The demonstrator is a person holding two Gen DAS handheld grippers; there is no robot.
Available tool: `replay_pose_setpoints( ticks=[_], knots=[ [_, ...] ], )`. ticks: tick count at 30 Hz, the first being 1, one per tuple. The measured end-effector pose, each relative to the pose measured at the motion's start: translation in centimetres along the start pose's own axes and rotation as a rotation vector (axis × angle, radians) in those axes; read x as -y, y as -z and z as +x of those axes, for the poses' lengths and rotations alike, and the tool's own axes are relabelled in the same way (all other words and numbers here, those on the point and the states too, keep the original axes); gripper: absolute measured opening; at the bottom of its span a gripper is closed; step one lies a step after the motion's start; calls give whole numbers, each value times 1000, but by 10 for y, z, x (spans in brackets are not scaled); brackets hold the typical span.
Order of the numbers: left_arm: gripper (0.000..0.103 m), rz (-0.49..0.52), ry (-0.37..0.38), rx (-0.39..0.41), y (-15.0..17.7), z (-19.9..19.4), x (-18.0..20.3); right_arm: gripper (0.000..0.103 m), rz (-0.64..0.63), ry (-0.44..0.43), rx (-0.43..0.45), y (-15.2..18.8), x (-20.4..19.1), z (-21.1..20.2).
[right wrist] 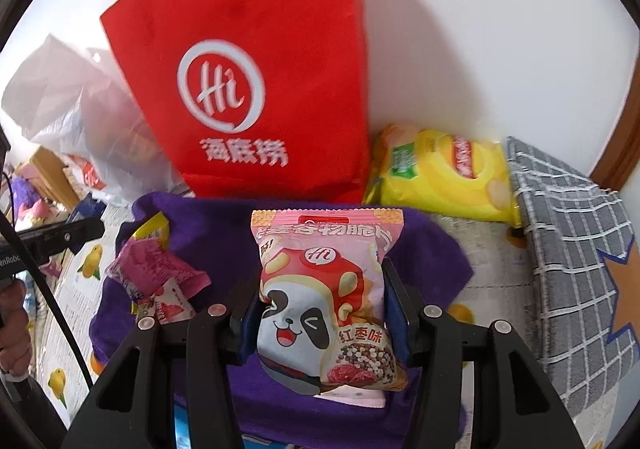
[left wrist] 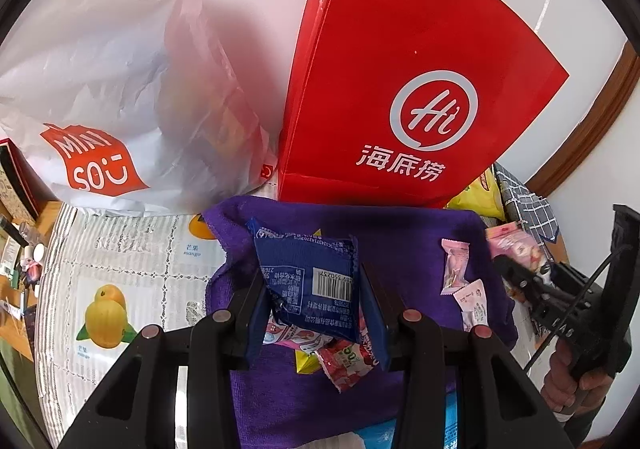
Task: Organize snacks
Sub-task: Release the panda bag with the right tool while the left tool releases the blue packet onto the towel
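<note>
While each hand-held gripper pinches one packet, blue packet (left wrist: 310, 281) left, pink packet (right wrist: 324, 301) right, one red bag (left wrist: 384, 81) stands behind.

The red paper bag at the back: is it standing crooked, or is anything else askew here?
The red paper bag looks tilted, though the fisheye lens may exaggerate that. A few small snack packets lie scattered on the purple cloth. Nothing looks spilled or torn.

things around the work place
a purple towel (left wrist: 400, 233) lies on a fruit-print tablecloth (left wrist: 132, 273); a grey checked cloth (right wrist: 572, 249) is at the right.
</note>
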State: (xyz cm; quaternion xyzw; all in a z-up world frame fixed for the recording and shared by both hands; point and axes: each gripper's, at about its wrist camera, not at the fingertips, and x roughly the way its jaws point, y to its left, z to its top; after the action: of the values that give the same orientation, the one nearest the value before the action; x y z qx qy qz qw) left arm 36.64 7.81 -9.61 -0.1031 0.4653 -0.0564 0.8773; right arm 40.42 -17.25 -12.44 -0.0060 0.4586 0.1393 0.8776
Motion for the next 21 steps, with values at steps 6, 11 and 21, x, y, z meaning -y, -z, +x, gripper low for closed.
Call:
replay_pose_setpoints(
  ticks=[6, 11, 21],
  knots=[
    [40, 6, -3, -8, 0, 2, 1, 52, 32, -56, -97, 6, -2, 27],
    [40, 11, -3, -13, 0, 3, 0, 52, 43, -59, -152, 10, -3, 44],
    [40, 17, 29, -38, 1, 10, 5, 53, 44, -35, -169, 10, -6, 48]
  ],
)
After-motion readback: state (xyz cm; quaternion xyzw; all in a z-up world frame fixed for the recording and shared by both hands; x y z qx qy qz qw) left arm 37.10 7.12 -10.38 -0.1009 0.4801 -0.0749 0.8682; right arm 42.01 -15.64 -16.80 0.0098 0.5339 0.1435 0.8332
